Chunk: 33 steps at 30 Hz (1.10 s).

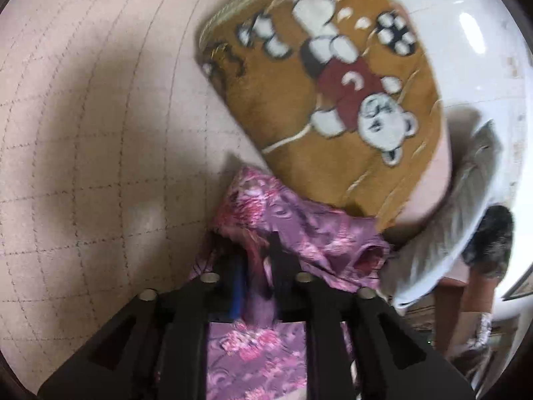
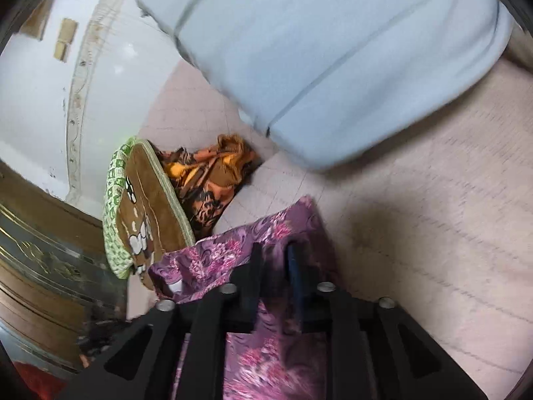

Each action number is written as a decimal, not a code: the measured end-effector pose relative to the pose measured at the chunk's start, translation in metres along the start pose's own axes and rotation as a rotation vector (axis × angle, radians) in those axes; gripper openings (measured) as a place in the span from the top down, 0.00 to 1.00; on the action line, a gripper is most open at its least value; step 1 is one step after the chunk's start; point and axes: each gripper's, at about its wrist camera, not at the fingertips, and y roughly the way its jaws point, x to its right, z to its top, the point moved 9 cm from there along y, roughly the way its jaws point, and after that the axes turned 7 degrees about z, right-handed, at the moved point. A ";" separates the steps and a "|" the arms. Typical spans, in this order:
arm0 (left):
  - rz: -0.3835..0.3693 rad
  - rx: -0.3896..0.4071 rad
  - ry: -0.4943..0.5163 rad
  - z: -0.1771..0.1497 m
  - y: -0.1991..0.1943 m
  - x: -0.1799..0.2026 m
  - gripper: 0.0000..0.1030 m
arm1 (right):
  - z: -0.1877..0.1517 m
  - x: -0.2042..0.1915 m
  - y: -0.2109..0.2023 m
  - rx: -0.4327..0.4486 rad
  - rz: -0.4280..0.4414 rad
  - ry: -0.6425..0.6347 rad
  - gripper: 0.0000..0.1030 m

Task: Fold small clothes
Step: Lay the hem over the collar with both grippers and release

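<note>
A purple garment with pink flowers (image 1: 319,230) lies on the pale pink quilted sheet (image 1: 100,133). My left gripper (image 1: 257,263) points down at its edge. The jaws stand slightly apart, with a fold of the cloth bunched loosely in the gap. The right wrist view shows the same garment (image 2: 213,256) spread under and ahead of my right gripper (image 2: 275,263). Its jaws are also a little apart, with cloth between them but not pinched. The blue pad (image 2: 294,266) of one finger shows.
A brown cushion with a bear picture (image 1: 326,93) (image 2: 150,206) lies just beyond the garment. A crumpled orange-brown cloth (image 2: 213,173) sits beside it. A pale blue pillow (image 2: 333,50) fills the far side. A wooden headboard (image 2: 40,250) and a white wall (image 2: 33,100) stand at the left.
</note>
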 end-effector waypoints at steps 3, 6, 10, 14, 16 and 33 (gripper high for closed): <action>-0.014 0.083 0.021 -0.002 -0.030 0.001 0.51 | -0.002 -0.008 -0.020 0.032 0.043 -0.003 0.74; -0.029 0.093 0.135 -0.024 -0.041 0.015 0.48 | -0.019 -0.029 -0.019 -0.017 0.134 -0.032 0.68; 0.002 0.009 0.288 -0.077 -0.012 0.030 0.46 | -0.057 -0.044 0.017 -0.191 0.142 -0.041 0.61; 0.114 -0.079 0.352 -0.095 0.039 0.037 0.47 | -0.065 -0.041 0.056 -0.235 0.062 0.006 0.62; 0.161 -0.047 0.367 -0.076 0.048 0.048 0.47 | -0.048 -0.047 0.067 -0.211 0.079 0.025 0.62; 0.202 0.071 0.194 -0.009 0.001 -0.016 0.52 | -0.001 0.002 -0.016 -0.043 -0.103 -0.177 0.54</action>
